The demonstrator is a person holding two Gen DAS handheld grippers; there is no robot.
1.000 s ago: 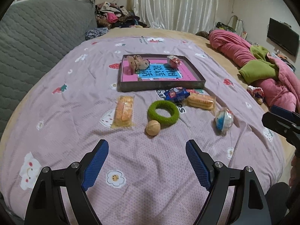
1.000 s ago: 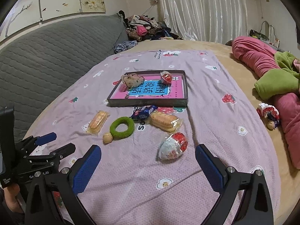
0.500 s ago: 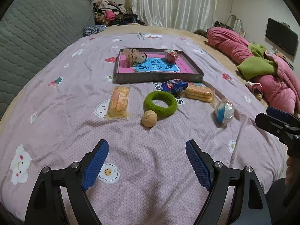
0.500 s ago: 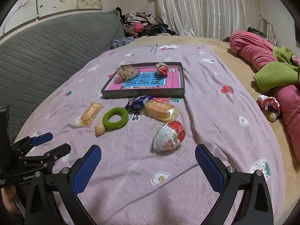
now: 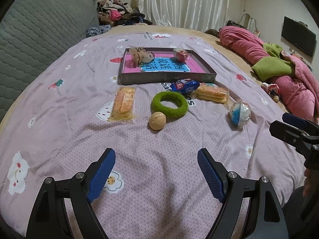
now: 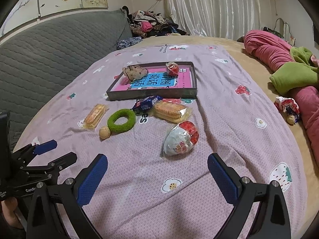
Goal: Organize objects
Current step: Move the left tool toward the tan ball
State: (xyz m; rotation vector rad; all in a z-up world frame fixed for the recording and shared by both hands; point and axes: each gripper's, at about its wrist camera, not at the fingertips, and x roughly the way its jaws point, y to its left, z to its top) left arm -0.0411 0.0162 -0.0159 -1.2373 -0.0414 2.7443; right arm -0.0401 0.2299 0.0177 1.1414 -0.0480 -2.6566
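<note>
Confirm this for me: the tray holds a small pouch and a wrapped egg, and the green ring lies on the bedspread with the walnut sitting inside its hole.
One thing is wrong: the walnut sits outside the green ring, against its near edge, not in the hole. The left wrist view shows this. The pouch and wrapped egg are in the tray.

Left tongs spread wide, nothing between blue pads, angled downward. Right tongs likewise wide and empty, level with the left, side by side.
</note>
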